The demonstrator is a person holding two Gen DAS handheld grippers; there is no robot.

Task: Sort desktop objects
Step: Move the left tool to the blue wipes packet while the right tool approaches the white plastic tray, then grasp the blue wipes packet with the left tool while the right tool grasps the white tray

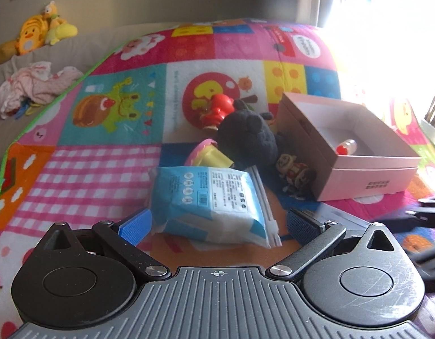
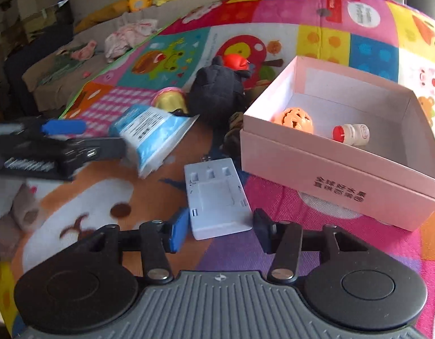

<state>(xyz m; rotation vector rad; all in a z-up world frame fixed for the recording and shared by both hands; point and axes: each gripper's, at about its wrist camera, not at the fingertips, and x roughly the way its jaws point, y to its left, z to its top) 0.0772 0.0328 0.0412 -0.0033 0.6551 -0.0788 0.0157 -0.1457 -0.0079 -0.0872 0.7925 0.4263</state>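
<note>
A blue-and-white tissue pack lies on the patchwork mat. My left gripper is open around its near end, with the left pad at its edge and the right pad clear of it. In the right wrist view, that gripper and the pack show blurred at the left. A white plastic charger lies flat, slightly askew. My right gripper stands narrowly on either side of its near end and is not clamped on it. The pink box holds an orange hollow ball and a red-capped bottle.
Beside the box lie a black plush, a red figure, a pink-and-yellow toy cup and a small brown figure. A sofa at the far left holds yellow plush toys and crumpled clothes.
</note>
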